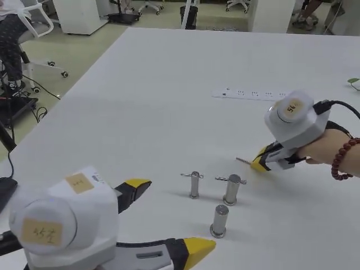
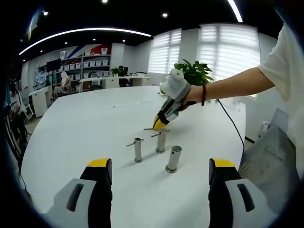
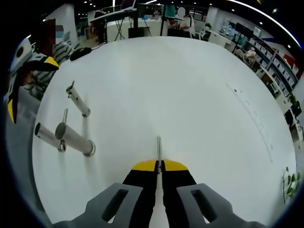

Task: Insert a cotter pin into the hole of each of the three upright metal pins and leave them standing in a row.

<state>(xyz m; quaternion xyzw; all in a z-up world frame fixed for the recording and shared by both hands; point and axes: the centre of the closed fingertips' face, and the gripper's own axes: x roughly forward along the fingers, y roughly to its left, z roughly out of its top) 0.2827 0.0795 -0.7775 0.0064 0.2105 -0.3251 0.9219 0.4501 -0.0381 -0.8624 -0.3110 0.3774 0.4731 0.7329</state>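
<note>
Three upright metal pins stand on the white table [image 1: 169, 101]. The left pin [image 1: 194, 185] and the middle pin [image 1: 232, 189] each carry a cotter pin through the top. The nearer third pin [image 1: 219, 220] has a bare hole [image 2: 174, 158]. Right of the pins, my right gripper [image 1: 259, 163] is low over the table, shut on a loose cotter pin [image 1: 243, 161] [image 3: 159, 147] that sticks out past its tips. My left gripper [image 1: 171, 215] [image 2: 161, 164] is open at the near left with nothing between its jaws, facing the pins.
A white power strip [image 1: 250, 94] lies on the table beyond the pins. The table's left edge drops to a floor with office chairs [image 1: 34, 34]. A potted plant [image 2: 192, 72] stands behind the person's arm.
</note>
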